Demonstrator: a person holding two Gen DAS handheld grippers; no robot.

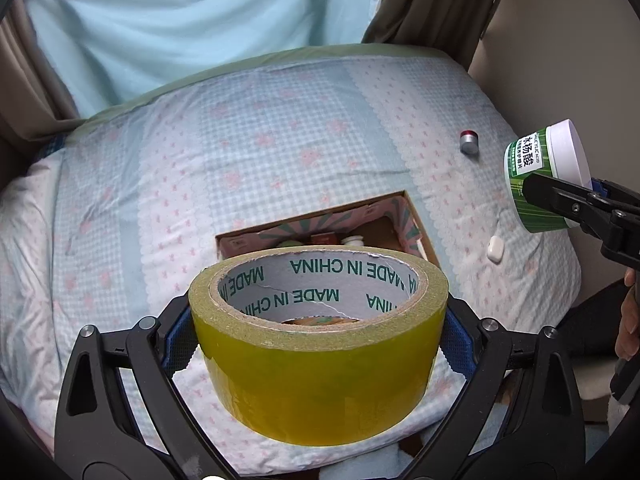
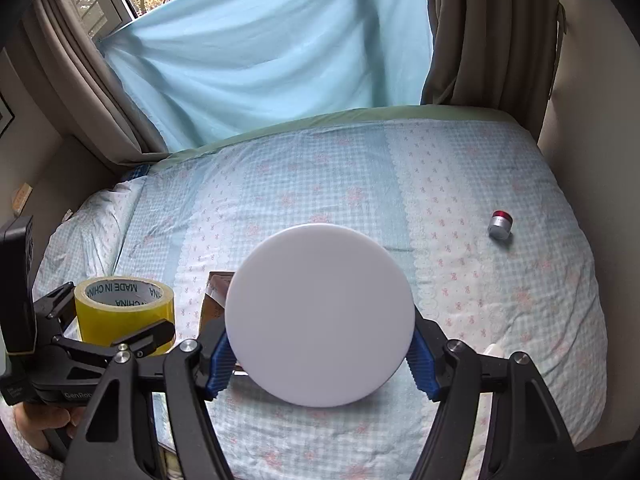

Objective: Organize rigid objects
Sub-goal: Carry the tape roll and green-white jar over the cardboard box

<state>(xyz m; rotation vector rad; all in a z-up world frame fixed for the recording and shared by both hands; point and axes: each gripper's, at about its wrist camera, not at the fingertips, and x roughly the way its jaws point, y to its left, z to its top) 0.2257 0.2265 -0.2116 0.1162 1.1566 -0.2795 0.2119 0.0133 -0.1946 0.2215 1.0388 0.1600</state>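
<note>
Yellow tape fills the left wrist view: our left gripper (image 1: 318,344) clamps a wide roll of tape (image 1: 318,356) between its blue pads, core facing up with "MADE IN CHINA" printed inside. Just behind the roll sits an open cardboard box (image 1: 412,220) on the checked bedspread (image 1: 260,140), with a few small items inside that we cannot make out. Farther right on the bedspread lies a small silver cap with a red band (image 1: 469,142), and nearer, a small white oblong piece (image 1: 495,250). At the right edge our right gripper (image 1: 560,200) holds a green-labelled jar with a white lid (image 1: 540,172) above the bed.

From the right wrist view, the jar's white lid (image 2: 320,328) faces the camera, squeezed between the right gripper's (image 2: 320,352) blue pads. At lower left, the left gripper (image 2: 124,320) carries the tape roll (image 2: 124,308), a hand (image 2: 48,420) beneath its handle. A corner of the box (image 2: 214,300) peeks out behind the lid. The silver cap (image 2: 500,226) rests well apart on the right of the bedspread (image 2: 360,180).
</note>
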